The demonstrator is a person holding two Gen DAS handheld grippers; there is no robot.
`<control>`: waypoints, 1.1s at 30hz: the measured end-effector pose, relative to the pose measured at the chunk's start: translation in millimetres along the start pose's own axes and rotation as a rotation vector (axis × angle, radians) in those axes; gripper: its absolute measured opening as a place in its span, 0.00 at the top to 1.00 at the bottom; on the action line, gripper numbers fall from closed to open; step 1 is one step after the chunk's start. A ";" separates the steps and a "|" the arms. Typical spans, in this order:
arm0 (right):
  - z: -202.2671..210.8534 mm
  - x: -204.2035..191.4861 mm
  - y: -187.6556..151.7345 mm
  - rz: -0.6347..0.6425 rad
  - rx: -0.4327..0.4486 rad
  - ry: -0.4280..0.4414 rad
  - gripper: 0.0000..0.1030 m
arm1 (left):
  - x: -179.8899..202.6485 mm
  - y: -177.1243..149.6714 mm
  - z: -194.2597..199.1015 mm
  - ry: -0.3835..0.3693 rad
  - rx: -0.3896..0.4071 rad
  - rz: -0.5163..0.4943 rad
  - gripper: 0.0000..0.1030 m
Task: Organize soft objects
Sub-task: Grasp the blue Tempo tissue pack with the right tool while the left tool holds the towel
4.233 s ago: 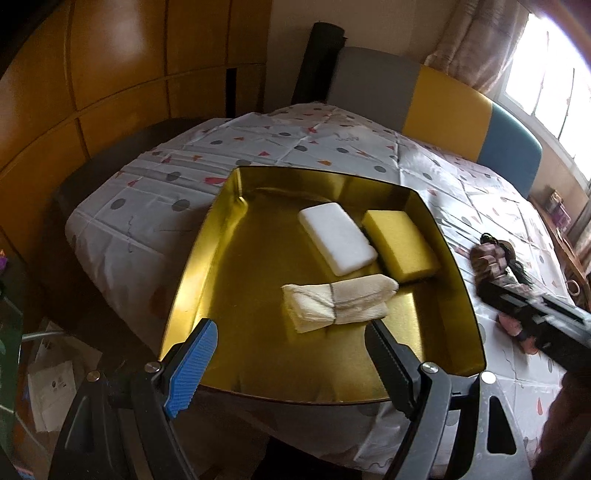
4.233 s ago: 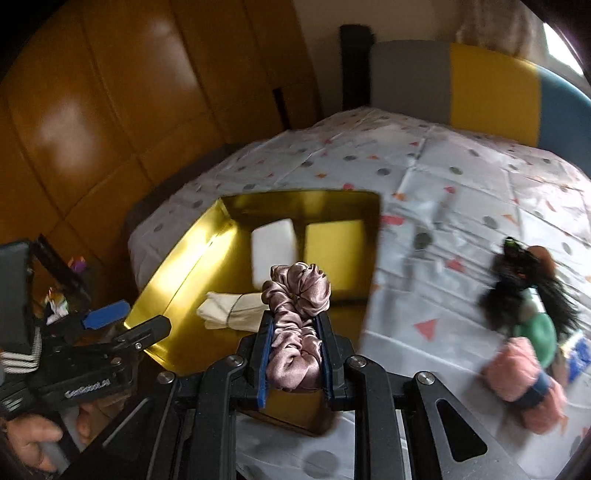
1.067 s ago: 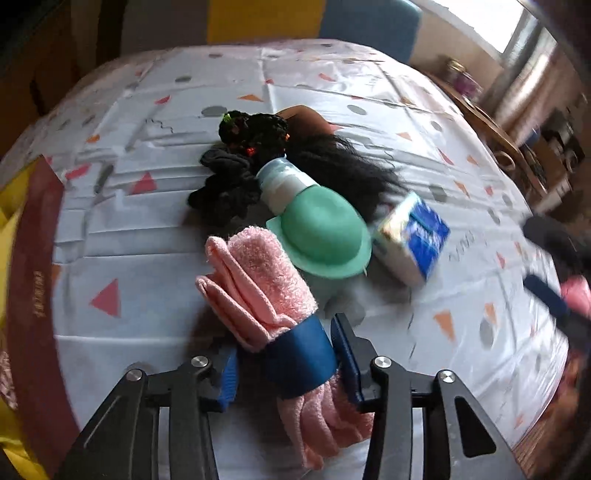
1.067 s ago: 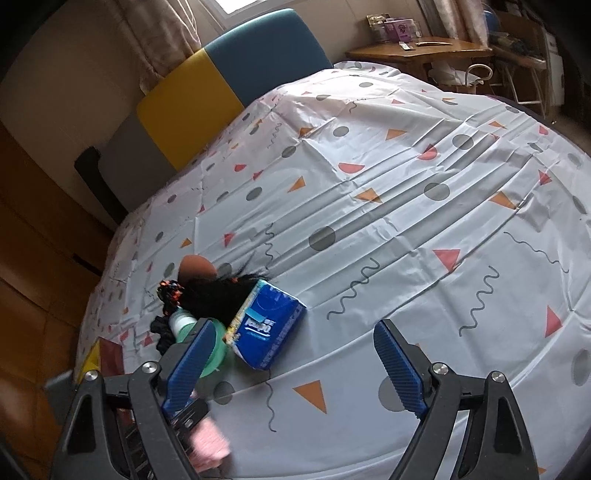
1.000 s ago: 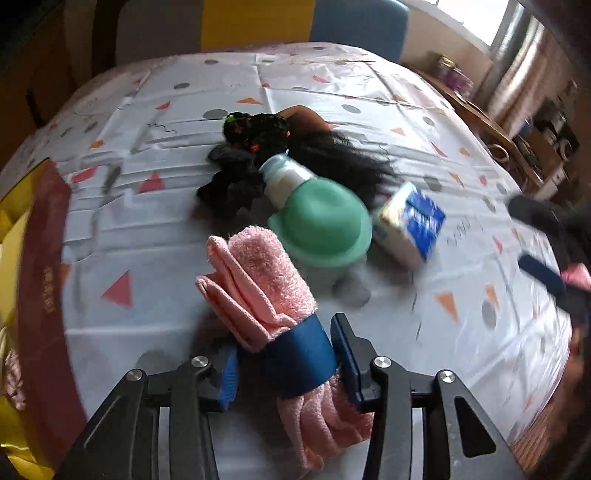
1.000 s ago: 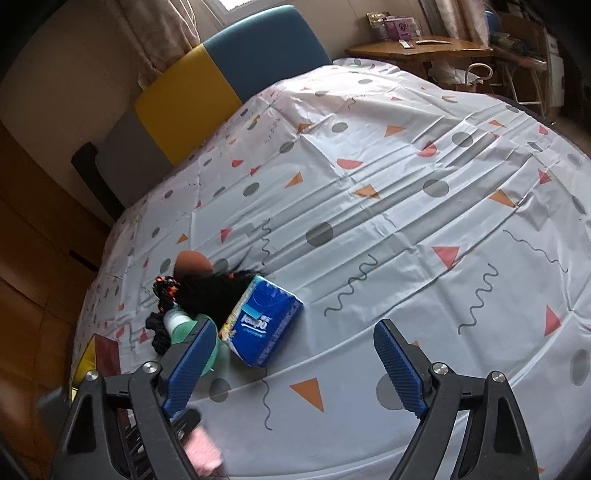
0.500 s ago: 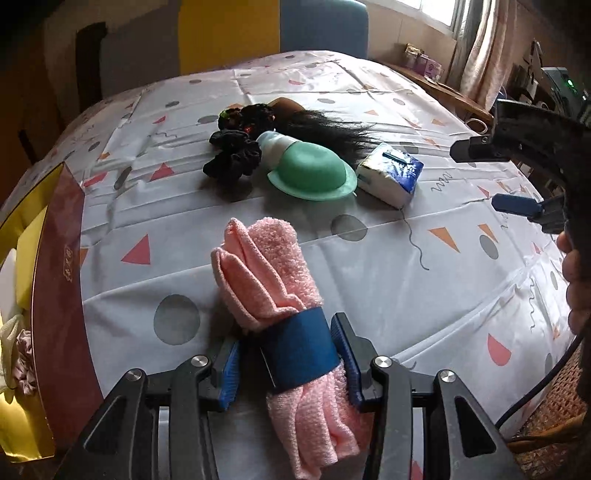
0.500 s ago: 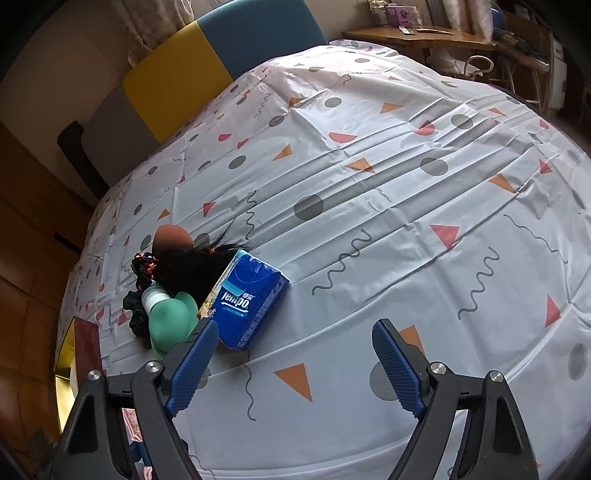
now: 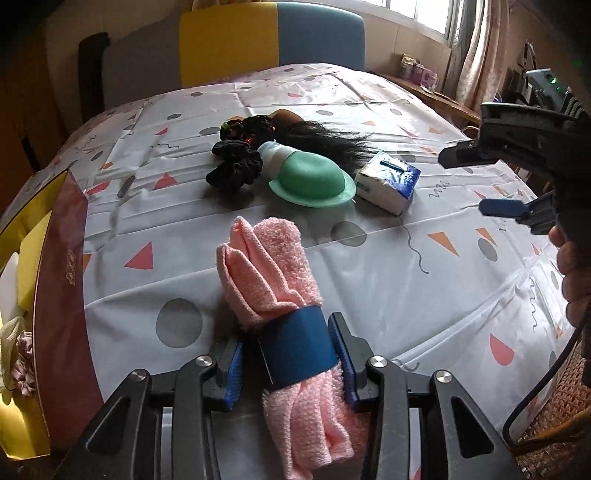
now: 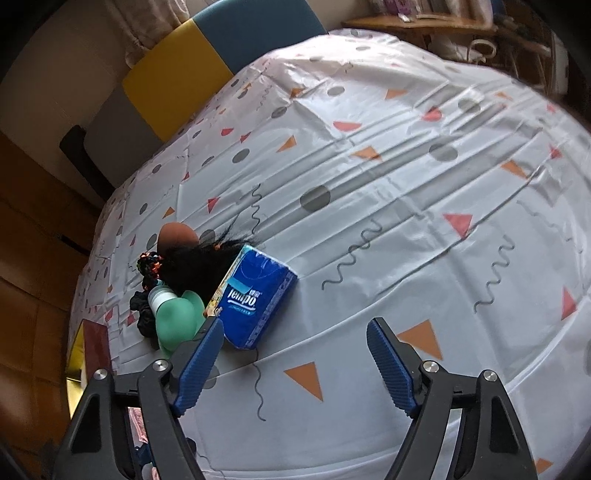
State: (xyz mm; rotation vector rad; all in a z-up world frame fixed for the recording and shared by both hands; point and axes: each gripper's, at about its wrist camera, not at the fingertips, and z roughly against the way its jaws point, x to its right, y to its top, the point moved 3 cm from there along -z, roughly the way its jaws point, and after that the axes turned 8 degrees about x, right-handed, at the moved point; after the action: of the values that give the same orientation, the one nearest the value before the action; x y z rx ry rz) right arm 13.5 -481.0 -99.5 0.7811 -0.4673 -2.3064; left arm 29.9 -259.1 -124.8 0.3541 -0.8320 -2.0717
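Observation:
My left gripper [image 9: 288, 350] is shut on a rolled pink towel [image 9: 273, 266] with a blue band and holds it above the patterned tablecloth. The gold tray [image 9: 33, 258] lies at the left edge, holding a yellow sponge, a white sponge, a cream cloth and a pink scrunchie [image 9: 22, 362]. My right gripper [image 10: 295, 354] is open and empty above the cloth, next to a blue tissue pack [image 10: 255, 295]. The tissue pack [image 9: 388, 181], a black scrunchie [image 9: 236, 166] and a black hairpiece [image 9: 325, 140] lie beyond the towel.
A green bottle [image 9: 310, 177] lies between the black scrunchie and the tissue pack. A colourful scrunchie [image 10: 149, 264] and a brown sponge [image 10: 177, 234] lie behind. A grey, yellow and blue headboard [image 9: 273, 33] stands at the far side. The right gripper's body [image 9: 524, 140] hovers at right.
My left gripper has lifted and drawn the pink towel back from the pile. The right gripper, which earlier held the pink scrunchie, is open and has edged closer to the tissue pack.

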 end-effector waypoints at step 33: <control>-45.7 -35.8 -31.8 0.414 -0.143 -0.136 0.41 | -43.1 18.6 121.3 0.011 0.199 0.044 0.63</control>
State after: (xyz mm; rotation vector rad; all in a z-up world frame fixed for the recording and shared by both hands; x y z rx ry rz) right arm 49.9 -439.1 -135.7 0.4132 -0.4680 -1.9845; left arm 4.1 -180.0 -24.9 0.4503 -1.0332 -1.9495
